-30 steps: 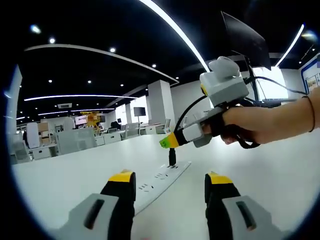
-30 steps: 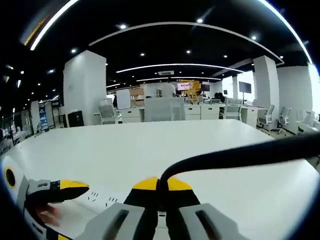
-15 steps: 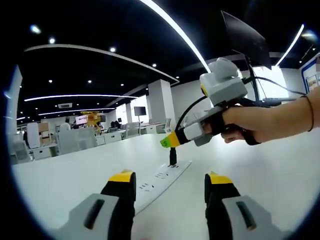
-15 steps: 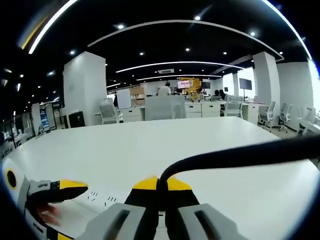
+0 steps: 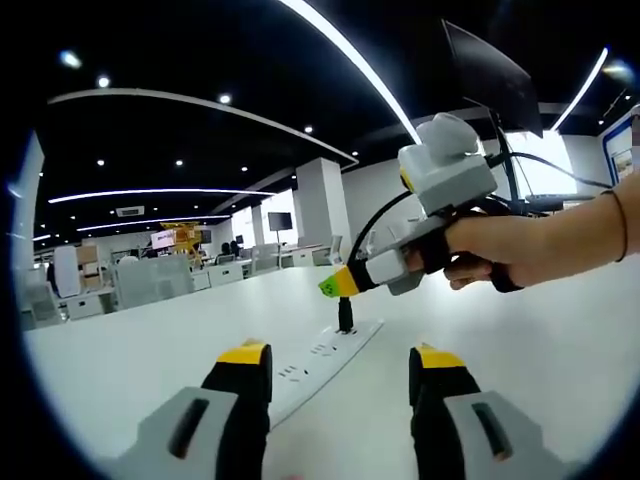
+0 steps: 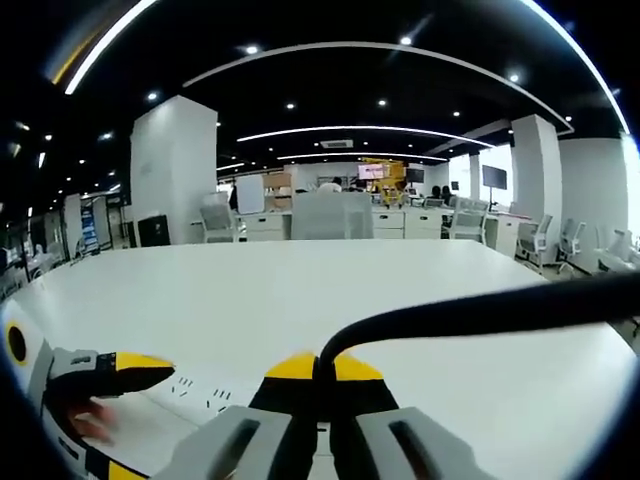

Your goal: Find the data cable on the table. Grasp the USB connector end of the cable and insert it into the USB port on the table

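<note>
A white power strip [image 5: 320, 362] lies on the white table [image 5: 130, 350] ahead of my left gripper [image 5: 340, 365], whose yellow-tipped jaws stand open with nothing between them. The right gripper [image 5: 340, 286], held by a hand, comes in from the right and hovers over the strip, shut on the black USB connector [image 5: 345, 314], which stands upright on the strip. In the right gripper view my right gripper [image 6: 322, 372] is shut on the black data cable [image 6: 470, 312], which arcs off to the right. The left gripper [image 6: 105, 372] lies at the lower left beside the power strip [image 6: 200, 390].
The table [image 6: 300, 290] stretches wide and white around the strip. A dark monitor [image 5: 490, 80] stands at the back right. Office desks and chairs [image 6: 330, 215] and white pillars [image 6: 170, 170] fill the room beyond the table's far edge.
Nothing has visibly moved apart from slight camera drift; the right gripper stays over the strip with the connector in it.
</note>
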The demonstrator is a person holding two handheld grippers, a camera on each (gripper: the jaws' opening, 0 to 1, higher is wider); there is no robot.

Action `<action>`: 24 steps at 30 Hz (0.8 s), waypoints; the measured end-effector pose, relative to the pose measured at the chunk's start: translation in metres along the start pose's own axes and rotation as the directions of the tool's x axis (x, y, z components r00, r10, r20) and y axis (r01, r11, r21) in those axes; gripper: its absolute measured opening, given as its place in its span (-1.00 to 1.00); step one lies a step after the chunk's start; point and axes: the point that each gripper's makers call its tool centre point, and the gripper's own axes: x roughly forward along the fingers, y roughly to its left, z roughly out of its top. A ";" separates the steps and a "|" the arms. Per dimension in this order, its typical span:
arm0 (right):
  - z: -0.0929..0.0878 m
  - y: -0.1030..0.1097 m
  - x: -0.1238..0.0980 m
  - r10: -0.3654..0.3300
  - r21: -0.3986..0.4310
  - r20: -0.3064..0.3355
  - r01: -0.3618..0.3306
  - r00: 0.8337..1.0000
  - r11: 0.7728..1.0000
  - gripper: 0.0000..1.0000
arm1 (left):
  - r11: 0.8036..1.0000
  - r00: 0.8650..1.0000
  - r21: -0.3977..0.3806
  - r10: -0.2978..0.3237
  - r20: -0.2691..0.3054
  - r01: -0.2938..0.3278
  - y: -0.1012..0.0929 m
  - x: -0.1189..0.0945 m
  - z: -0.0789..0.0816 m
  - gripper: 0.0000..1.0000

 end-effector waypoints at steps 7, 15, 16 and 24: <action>0.000 0.004 0.001 0.001 -0.043 0.011 -0.001 1.000 0.999 -0.94 | 1.000 1.000 0.002 0.000 -0.006 0.000 -0.001 0.000 -0.002 0.10; -0.002 0.008 -0.002 0.000 -0.062 0.024 0.002 1.000 0.998 -0.94 | 1.000 1.000 -0.002 0.002 -0.004 -0.002 -0.001 -0.001 -0.001 0.10; -0.002 0.007 -0.002 0.005 -0.032 0.028 -0.004 1.000 0.999 -0.94 | 1.000 1.000 -0.002 0.002 -0.005 -0.002 -0.001 -0.001 -0.002 0.10; -0.001 0.002 -0.001 0.020 0.064 0.065 -0.024 0.998 0.998 -0.94 | 1.000 1.000 -0.003 0.003 -0.006 -0.003 -0.001 -0.001 -0.001 0.10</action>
